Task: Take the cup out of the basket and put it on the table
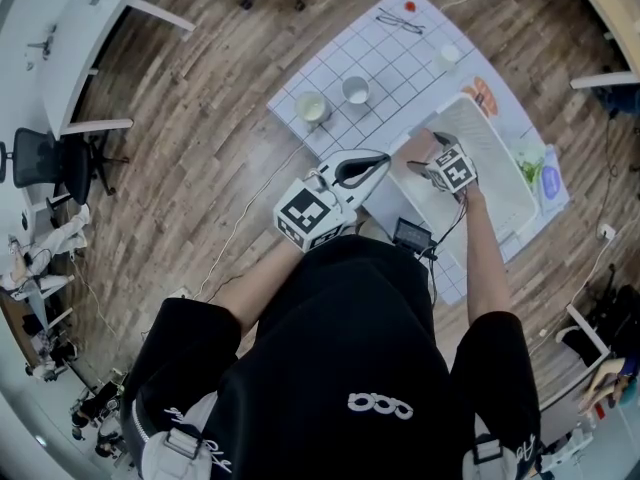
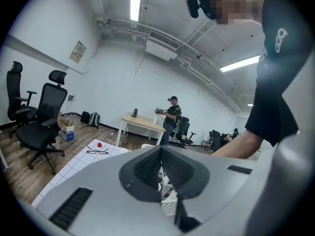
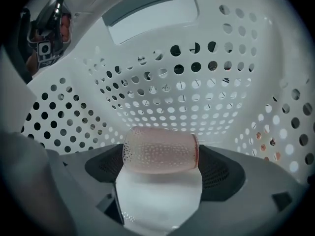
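A translucent pinkish cup (image 3: 160, 150) with a dotted texture lies on its side on the floor of the white perforated basket (image 3: 187, 87). My right gripper (image 3: 160, 166) is down inside the basket (image 1: 500, 183), open, with the cup lying between its two wide-set jaws. In the head view the right gripper (image 1: 428, 154) reaches over the basket's near-left end, and the cup is hidden there. My left gripper (image 1: 375, 163) is shut and empty, held above the mat to the left of the basket. Its jaws (image 2: 161, 154) point out across the room.
A white gridded mat (image 1: 390, 63) covers the table. On it stand two cups (image 1: 312, 106) (image 1: 356, 90), a third cup (image 1: 447, 56), a pair of glasses (image 1: 400, 20) and a small red object (image 1: 410, 7). In the left gripper view, office chairs (image 2: 44, 124) and a person (image 2: 172, 114) at a far table are visible.
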Demonstrator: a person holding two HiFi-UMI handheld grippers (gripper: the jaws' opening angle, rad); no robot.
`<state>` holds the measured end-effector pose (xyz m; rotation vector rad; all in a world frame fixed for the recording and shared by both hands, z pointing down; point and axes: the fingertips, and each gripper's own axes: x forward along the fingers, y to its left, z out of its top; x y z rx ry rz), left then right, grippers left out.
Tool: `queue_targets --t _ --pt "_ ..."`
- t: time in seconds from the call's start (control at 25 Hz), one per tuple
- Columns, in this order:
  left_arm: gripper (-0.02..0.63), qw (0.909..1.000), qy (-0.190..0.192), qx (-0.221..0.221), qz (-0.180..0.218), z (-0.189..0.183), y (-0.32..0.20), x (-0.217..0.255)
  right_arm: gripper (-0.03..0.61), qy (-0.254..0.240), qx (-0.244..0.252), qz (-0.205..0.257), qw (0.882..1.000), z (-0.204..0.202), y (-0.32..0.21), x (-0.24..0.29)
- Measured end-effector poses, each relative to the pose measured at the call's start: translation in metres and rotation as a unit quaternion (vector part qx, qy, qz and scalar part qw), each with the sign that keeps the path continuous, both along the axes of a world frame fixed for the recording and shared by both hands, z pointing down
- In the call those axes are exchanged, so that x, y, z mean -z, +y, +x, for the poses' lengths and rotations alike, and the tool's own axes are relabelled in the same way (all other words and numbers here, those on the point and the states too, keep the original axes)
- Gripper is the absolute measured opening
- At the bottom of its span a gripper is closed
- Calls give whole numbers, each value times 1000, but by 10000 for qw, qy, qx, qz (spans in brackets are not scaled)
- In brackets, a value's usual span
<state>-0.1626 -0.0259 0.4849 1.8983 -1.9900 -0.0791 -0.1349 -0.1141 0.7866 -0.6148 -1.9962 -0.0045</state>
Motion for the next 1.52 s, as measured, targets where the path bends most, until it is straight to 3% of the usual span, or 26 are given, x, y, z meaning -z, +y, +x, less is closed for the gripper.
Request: queue_targets --t 0.56,0.84,1.16,1.52 --pt "9 10000 -8 6 -34 -3 2 -2 431 -171 -56 -84 9998 1 2 16" --pt "9 9998 -37 -197 72 2 -5 4 431 -825 -953 -510 9907 11 -11 82" --pt "9 9970 -124 -742 173 27 -25 10 431 -1981 -2248 -837 9504 52 -30 182" --pt "9 9834 -223 -1761 386 75 -56 20 431 -3072 -3693 -621 8748 136 -42 271"
